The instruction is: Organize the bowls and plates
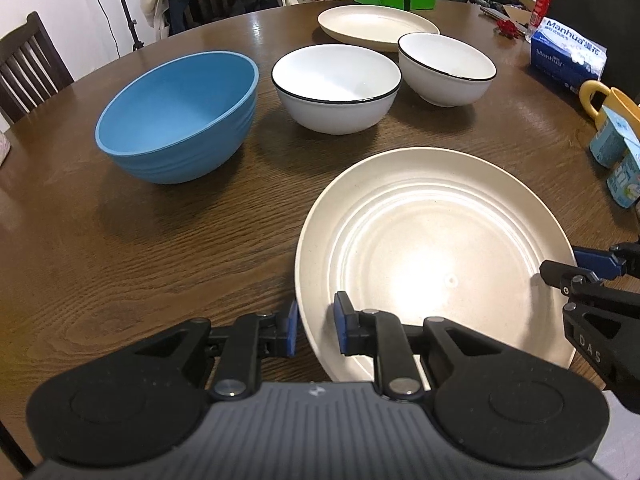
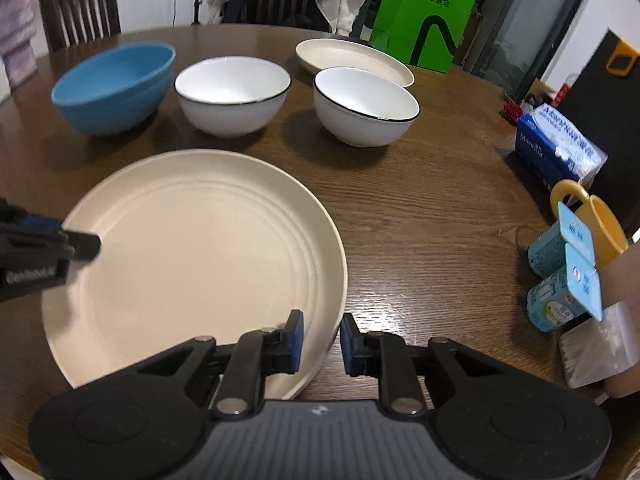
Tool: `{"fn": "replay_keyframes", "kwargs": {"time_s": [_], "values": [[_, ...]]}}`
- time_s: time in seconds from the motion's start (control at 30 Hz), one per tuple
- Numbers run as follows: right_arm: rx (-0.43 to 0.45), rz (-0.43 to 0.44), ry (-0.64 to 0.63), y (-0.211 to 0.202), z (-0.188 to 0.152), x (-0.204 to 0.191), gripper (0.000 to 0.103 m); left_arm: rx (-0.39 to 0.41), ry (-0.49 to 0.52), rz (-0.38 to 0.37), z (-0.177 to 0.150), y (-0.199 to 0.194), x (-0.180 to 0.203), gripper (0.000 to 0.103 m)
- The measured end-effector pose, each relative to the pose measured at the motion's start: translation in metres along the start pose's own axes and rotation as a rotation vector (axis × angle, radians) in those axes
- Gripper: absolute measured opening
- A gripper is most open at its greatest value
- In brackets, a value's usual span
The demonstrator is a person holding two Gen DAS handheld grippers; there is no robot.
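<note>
Plate (image 1: pixel 432 248) flat on bench (image 1: pixel 160 264); left gripper (image 1: pixel 315 328) straddles rim at 7 o'clock, right gripper (image 2: pixel 322 344) at 5, both slightly agape, not clamped — two-sided lift likely.

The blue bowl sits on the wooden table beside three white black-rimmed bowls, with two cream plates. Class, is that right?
Not quite: the left wrist view shows only two white bowls beside the blue bowl; the two cream plates are right.
</note>
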State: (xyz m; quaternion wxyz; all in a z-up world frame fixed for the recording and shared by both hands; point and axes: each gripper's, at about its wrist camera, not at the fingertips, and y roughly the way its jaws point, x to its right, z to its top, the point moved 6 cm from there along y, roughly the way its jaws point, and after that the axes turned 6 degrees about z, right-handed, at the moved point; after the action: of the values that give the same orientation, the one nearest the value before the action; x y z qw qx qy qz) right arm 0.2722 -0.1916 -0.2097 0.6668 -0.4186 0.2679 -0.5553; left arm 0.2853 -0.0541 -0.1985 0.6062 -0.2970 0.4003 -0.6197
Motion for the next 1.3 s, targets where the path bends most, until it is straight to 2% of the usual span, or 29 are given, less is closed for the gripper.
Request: {"fn": "replay_keyframes", "kwargs": {"time_s": [0.2,0.33,0.4,0.53,0.6,0.63,0.7,0.73,0.8,0.93,1.03,1.13,1.3], "values": [[-0.006,-0.018,-0.023,0.003,0.0,-0.001,0.019,-0.01,0.007,0.006,0.0,0.002,0.002,0.019],[-0.02,-0.014,-0.016,0.005,0.0,0.0,0.02,-0.018,-0.007,-0.017,0.0,0.001,-0.001,0.023],[-0.02,0.001,0.004,0.003,0.0,0.003,0.022,-0.015,-0.021,-0.033,0.001,-0.002,-0.004,0.035],[0.0,0.036,0.058,-0.003,0.002,0.012,0.043,0.008,-0.039,-0.029,0.005,-0.013,-0.01,0.054],[0.013,0.054,0.087,-0.009,0.002,0.016,0.055,0.024,-0.053,-0.023,0.006,-0.02,-0.014,0.073],[0.019,0.062,0.1,-0.011,0.002,0.017,0.059,0.035,-0.062,-0.026,0.007,-0.025,-0.016,0.076],[0.035,0.085,0.123,-0.018,0.002,0.02,0.06,0.049,-0.075,-0.029,0.008,-0.033,-0.02,0.084],[0.043,0.096,0.136,-0.022,0.002,0.022,0.064,0.058,-0.082,-0.034,0.009,-0.037,-0.022,0.087],[0.062,0.109,0.159,-0.03,0.002,0.025,0.074,0.077,-0.097,-0.037,0.01,-0.046,-0.025,0.1],[0.119,0.137,0.192,-0.052,0.004,0.028,0.089,0.117,-0.126,-0.047,0.013,-0.065,-0.032,0.103],[0.143,0.157,0.207,-0.065,0.006,0.027,0.091,0.135,-0.139,-0.053,0.016,-0.077,-0.036,0.103],[0.161,0.177,0.218,-0.076,0.006,0.028,0.099,0.157,-0.148,-0.052,0.02,-0.089,-0.038,0.103],[0.183,0.198,0.246,-0.091,0.005,0.034,0.1,0.189,-0.157,-0.061,0.026,-0.107,-0.037,0.103]]}}
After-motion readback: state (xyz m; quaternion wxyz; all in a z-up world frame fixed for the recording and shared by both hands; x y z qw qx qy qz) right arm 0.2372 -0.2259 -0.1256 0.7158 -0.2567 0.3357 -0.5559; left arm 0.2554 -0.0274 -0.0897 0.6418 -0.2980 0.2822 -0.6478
